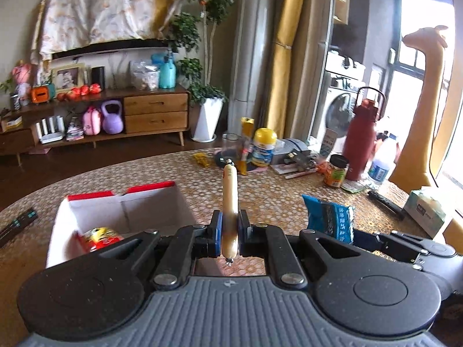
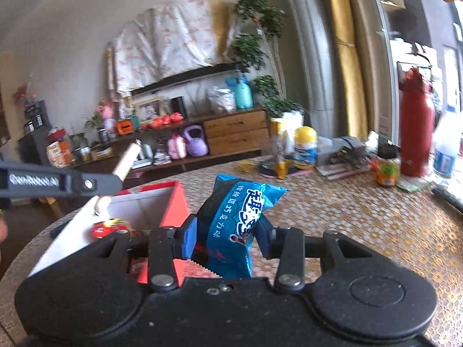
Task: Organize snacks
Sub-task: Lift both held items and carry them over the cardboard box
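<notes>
the left tongs (image 1: pixel 230 228) are clamped on a sausage stick (image 1: pixel 230 202), held above the surface right of the open box (image 1: pixel 121 211). the right tongs (image 2: pixel 225 237) pinch a blue snack bag (image 2: pixel 234 219) just right of that box. both look mid-carry; next, each needs moving left over the opening before release.

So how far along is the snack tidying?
Done: one red-and-yellow snack lies in the red box. In hand: the left gripper clamps a sausage stick, and the right gripper a blue packet. Left: both still need dropping in.
</notes>
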Tool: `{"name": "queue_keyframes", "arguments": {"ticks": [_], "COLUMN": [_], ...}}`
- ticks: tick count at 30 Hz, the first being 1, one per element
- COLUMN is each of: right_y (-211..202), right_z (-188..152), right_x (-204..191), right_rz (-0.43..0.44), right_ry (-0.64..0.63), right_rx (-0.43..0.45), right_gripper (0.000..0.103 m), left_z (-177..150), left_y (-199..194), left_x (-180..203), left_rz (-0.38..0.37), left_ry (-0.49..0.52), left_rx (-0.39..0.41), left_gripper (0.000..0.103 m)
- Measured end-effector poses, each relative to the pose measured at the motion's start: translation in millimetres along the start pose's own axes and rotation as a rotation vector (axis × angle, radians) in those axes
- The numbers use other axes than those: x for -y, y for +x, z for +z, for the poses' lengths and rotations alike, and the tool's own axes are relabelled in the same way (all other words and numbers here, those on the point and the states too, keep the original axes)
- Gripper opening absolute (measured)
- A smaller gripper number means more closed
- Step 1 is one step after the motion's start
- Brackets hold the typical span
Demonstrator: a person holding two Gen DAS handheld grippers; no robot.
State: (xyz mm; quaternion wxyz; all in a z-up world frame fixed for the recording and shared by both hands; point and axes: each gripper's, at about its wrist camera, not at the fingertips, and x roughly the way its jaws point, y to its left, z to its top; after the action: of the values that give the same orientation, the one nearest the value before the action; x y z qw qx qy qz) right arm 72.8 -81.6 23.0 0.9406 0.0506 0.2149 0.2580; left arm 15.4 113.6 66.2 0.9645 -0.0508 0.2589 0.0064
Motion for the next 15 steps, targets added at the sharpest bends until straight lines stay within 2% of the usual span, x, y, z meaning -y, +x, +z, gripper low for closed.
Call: {"name": "queue_keyframes", "arguments": {"ticks": [9, 15], "right_y": [6.2, 25.1], "right_z": [7.7, 6.9], "right_x": [-49.8, -80.2], "right_rz": [0.106, 0.166], "right_ry": [-0.102, -0.165], "right_rx": [0.003, -0.037], "right_gripper": [0.040, 0.040], "left_z": [-22.1, -38.3], "left_y": [-22.7, -24.0], "left_x": [-55.9, -88.2], "left_rz": [0.083, 0.144], "left_ry": [-0.089, -0.144], "left_rx": [0.006, -0.019], "left_gripper": [0.010, 0.010]}}
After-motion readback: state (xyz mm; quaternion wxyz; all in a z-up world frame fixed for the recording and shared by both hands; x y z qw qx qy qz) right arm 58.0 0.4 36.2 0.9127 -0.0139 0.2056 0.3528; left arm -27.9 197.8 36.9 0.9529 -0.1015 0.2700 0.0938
